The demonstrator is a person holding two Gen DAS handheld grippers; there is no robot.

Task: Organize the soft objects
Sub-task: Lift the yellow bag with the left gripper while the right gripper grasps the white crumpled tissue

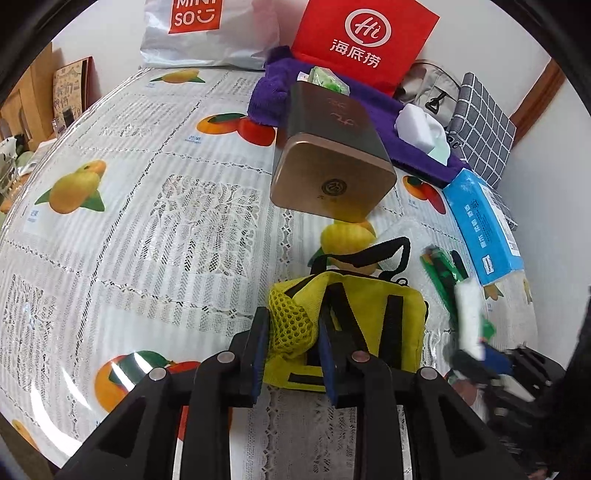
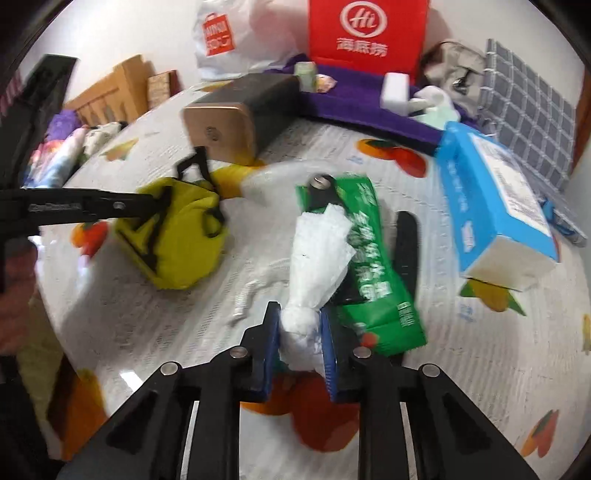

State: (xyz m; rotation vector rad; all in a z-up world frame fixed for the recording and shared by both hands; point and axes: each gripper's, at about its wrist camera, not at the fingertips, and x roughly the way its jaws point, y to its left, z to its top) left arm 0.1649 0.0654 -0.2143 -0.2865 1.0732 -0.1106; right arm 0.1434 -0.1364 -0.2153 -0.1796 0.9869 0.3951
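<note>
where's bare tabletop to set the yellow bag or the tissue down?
Free: the wide stretch of tablecloth left of the gold tin, up to the white Miniso bag. Crowded: right side, with green packet, blue box and purple towel close together.

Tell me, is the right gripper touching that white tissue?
Touching. The right wrist view shows the right gripper with both blue pads pressed against the white tissue, pinching its bunched end.
</note>
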